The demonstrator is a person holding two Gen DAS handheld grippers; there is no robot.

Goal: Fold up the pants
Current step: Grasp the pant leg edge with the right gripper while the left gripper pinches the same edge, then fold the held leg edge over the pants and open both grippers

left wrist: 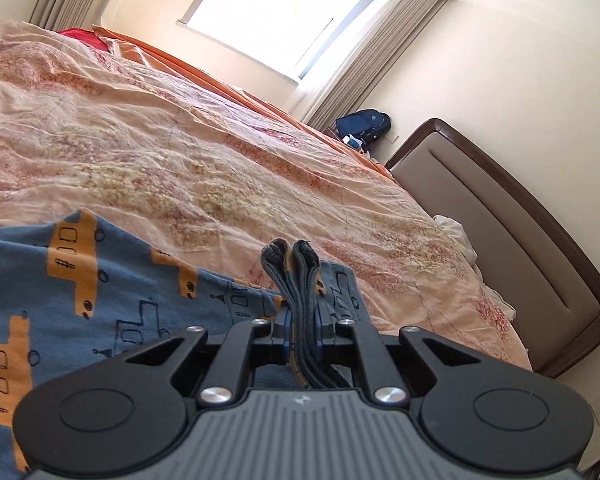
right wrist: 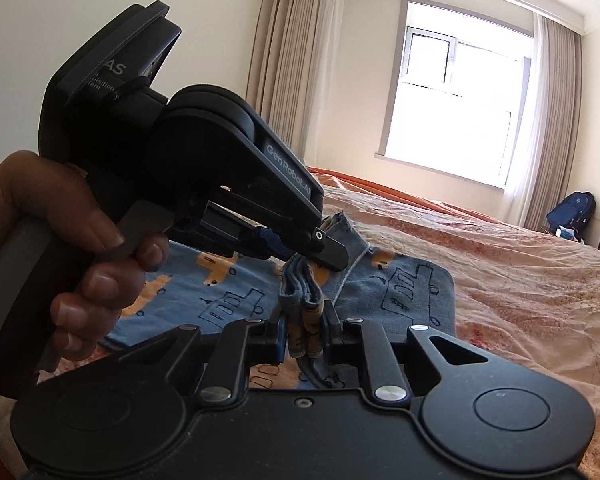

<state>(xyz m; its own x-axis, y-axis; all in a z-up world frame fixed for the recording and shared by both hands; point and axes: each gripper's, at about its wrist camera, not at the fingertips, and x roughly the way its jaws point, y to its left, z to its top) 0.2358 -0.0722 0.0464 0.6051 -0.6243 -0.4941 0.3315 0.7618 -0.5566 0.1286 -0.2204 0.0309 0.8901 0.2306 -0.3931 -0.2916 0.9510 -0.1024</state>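
The wide bed with its crumpled peach floral bedspread (left wrist: 204, 160) fills the frame from the upper left down to the right, a brown padded headboard (left wrist: 512, 248) at the right edge of my left view. On it, low and left, lie the blue cotton pants printed with orange trucks (left wrist: 100, 280), spread flat apart from the bunched edge I'm lifting. My left gripper (left wrist: 300, 320) is clamped tight on a thick roll of that fabric, dark folds poking out past the pads. My right gripper (right wrist: 305, 334) is pinching another wad of the same cloth at bottom centre. My hand (right wrist: 60, 236) squeezes the left tool's handle at the left of the right view.
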